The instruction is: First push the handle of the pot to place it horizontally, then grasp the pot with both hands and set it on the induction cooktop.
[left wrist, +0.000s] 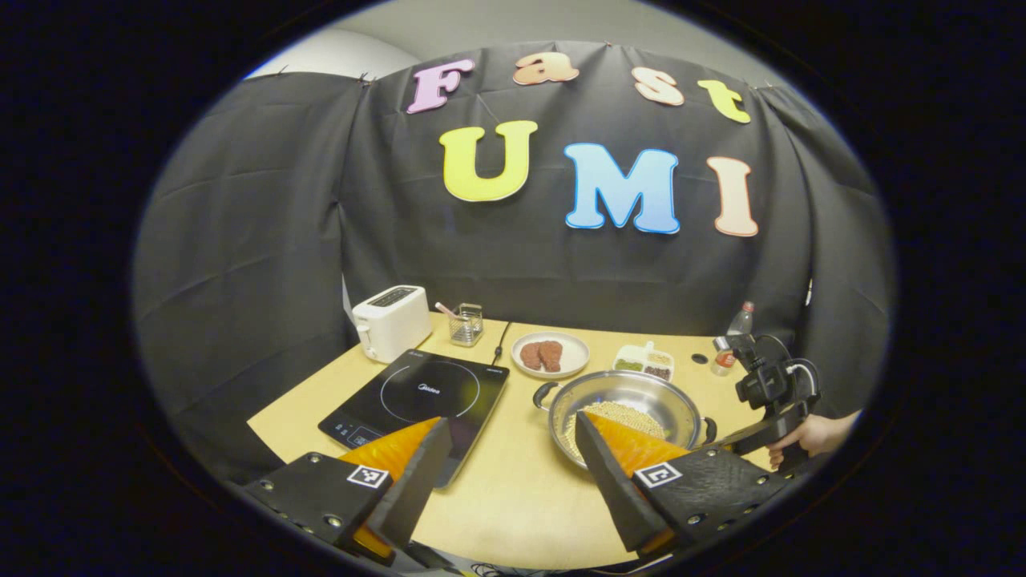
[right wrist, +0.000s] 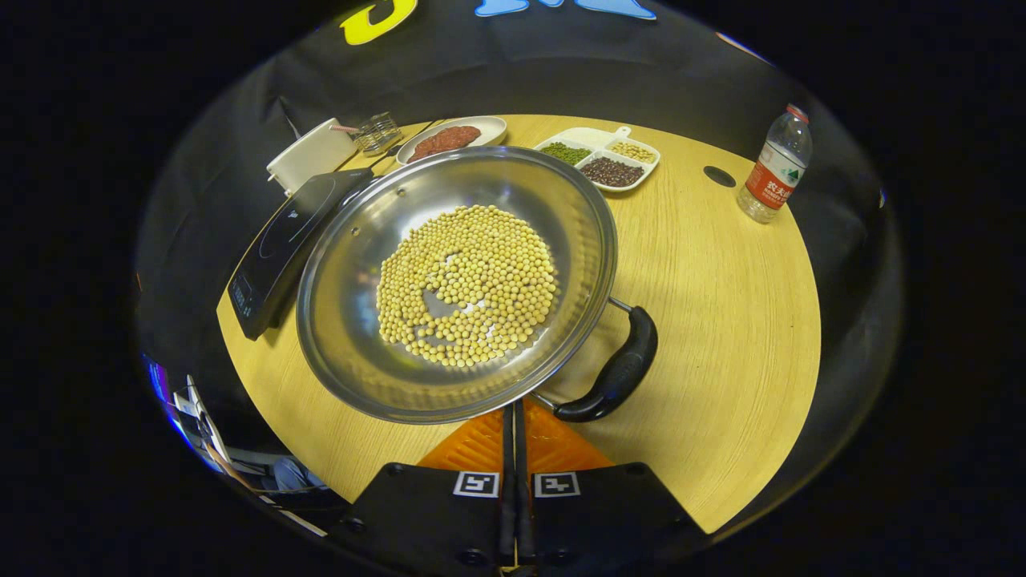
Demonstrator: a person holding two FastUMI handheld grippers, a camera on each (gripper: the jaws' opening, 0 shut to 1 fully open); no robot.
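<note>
Closest to us in the right gripper view, our right gripper [right wrist: 513,437] has its two orange fingers pressed tight together with nothing between them. Their tips sit right at the near rim of the shiny round metal pot [right wrist: 361,240], just beside its curved black handle [right wrist: 617,369]. We think closed fingers make a good blunt poker for pushing that handle around.

In the left gripper view, our left gripper [left wrist: 513,453] is spread wide and holds nothing. It hangs over the near edge of the pale wooden table [left wrist: 513,497]. We think it waits there, ready to grab its side of the pot later.

The pot sits on the table, full of little yellow beans [right wrist: 469,284], just to the right of the flat black induction cooktop [left wrist: 417,397]. It is not on the cooktop yet. So the handle push looks like the job right now.

Farther back stand a white toaster [left wrist: 391,322], a white plate of brown meat [left wrist: 550,354], a white dish split into parts with beans [right wrist: 601,156], and a clear plastic water bottle with a red label [right wrist: 776,172]. They are well away from the pot's short path.
</note>
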